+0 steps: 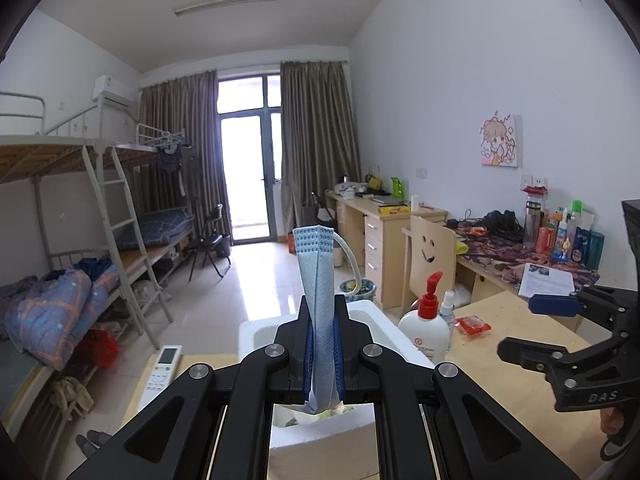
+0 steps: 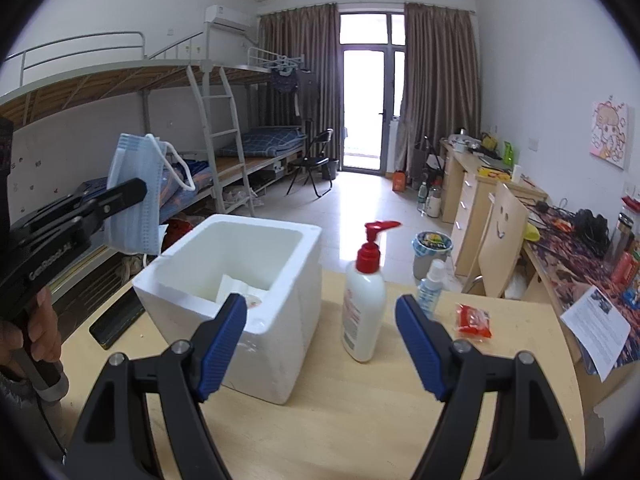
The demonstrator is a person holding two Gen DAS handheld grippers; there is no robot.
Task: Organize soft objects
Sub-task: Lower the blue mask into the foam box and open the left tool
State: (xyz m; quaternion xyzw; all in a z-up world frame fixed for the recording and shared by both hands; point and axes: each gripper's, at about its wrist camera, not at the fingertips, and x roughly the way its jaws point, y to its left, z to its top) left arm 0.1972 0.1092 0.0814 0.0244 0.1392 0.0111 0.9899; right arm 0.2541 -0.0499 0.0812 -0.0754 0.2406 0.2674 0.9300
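My left gripper [image 1: 321, 326] is shut on a folded light-blue face mask [image 1: 318, 280], which stands up between the pads with its white ear loop hanging right. In the right wrist view the mask [image 2: 134, 196] hangs in the left gripper [image 2: 138, 192] above and left of a white foam box [image 2: 280, 320] on the wooden table [image 2: 380, 420]. The box holds white tissue-like material [image 2: 236, 290]. My right gripper [image 2: 320, 336] is open and empty, low over the table in front of the box; it also shows in the left wrist view [image 1: 532, 320].
A white lotion pump bottle with red cap [image 2: 364, 300], a small spray bottle [image 2: 430, 284] and a red packet [image 2: 474, 320] stand right of the box. A remote [image 1: 162, 368] lies at the table's left edge. Bunk beds left, desks and chair right.
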